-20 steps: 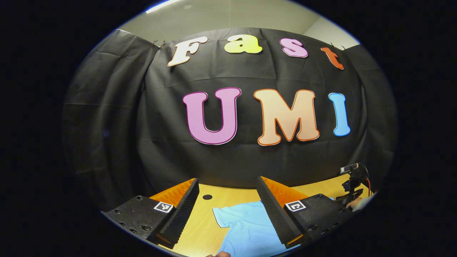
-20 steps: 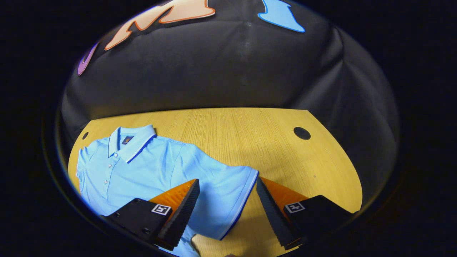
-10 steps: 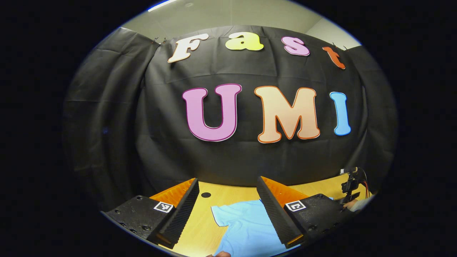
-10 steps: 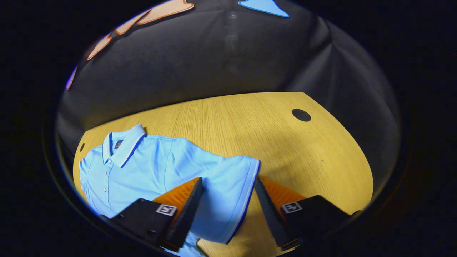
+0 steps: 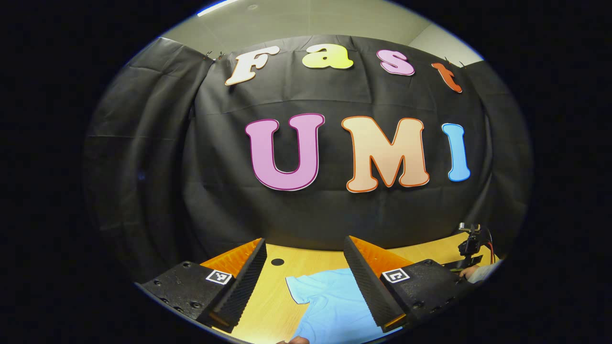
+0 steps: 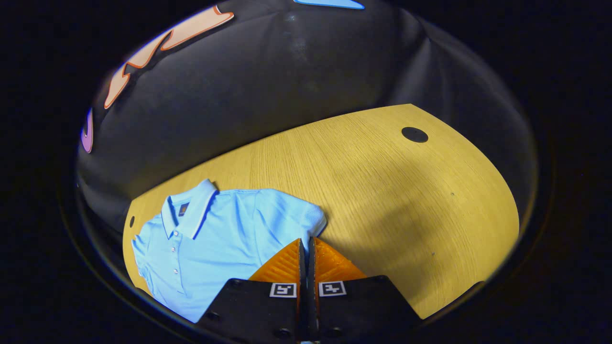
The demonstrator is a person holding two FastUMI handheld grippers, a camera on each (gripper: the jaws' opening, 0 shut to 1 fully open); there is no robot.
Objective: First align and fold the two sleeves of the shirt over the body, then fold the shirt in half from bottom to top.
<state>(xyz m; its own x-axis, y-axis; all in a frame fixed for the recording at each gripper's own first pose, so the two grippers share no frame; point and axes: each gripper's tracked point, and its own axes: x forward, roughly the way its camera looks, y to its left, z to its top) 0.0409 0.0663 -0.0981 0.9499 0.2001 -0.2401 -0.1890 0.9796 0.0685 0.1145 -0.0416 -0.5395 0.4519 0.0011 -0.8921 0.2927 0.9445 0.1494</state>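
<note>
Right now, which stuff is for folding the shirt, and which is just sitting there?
For the job: shirt; its sleeve, pinched by the right gripper; left gripper, open above the other sleeve.

Just there: table; its round hole.

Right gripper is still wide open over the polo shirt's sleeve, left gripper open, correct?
Not quite. The right gripper view shows the right gripper shut at the sleeve of the light blue polo shirt. The left gripper is open, as you said.
</note>
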